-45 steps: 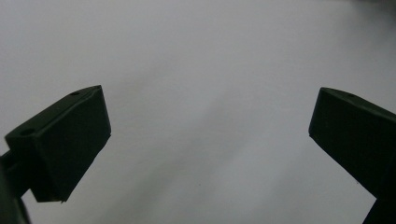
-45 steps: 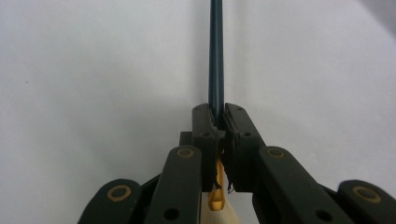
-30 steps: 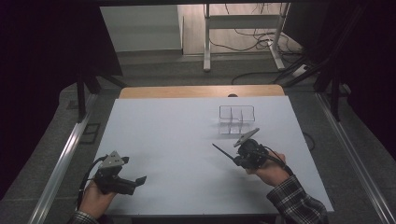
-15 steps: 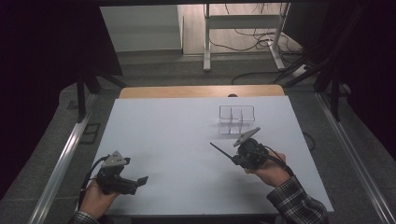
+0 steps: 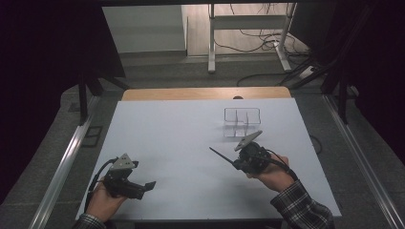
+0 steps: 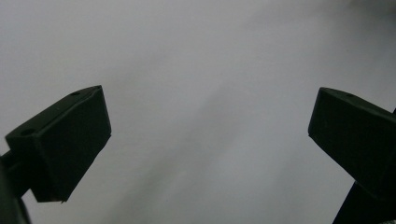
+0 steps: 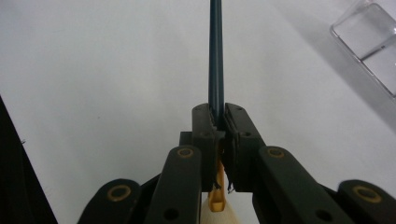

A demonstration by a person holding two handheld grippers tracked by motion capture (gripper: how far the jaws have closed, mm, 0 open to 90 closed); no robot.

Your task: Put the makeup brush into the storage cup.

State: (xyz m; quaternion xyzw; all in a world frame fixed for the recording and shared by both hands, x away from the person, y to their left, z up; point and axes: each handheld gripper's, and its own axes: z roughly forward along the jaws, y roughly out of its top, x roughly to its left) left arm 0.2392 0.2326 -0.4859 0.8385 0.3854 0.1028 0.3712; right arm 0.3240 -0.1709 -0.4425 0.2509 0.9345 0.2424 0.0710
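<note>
The right gripper (image 5: pixel 232 162), right of centre in the high view, is clamping its jaws on a thin dark rod (image 7: pixel 215 56) — yellow at its rear end — which is pointing toward the upper left. A clear divided tray (image 5: pixel 242 121) is sitting just above it on the white table (image 5: pixel 181 133), while the left gripper (image 5: pixel 149 185) is holding wide apart and empty at the lower left.

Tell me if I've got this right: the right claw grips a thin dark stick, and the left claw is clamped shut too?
Not quite. The left claw is open, its jaws wide apart with nothing between them, as the left gripper view shows. The right claw does grip the thin dark stick.
</note>
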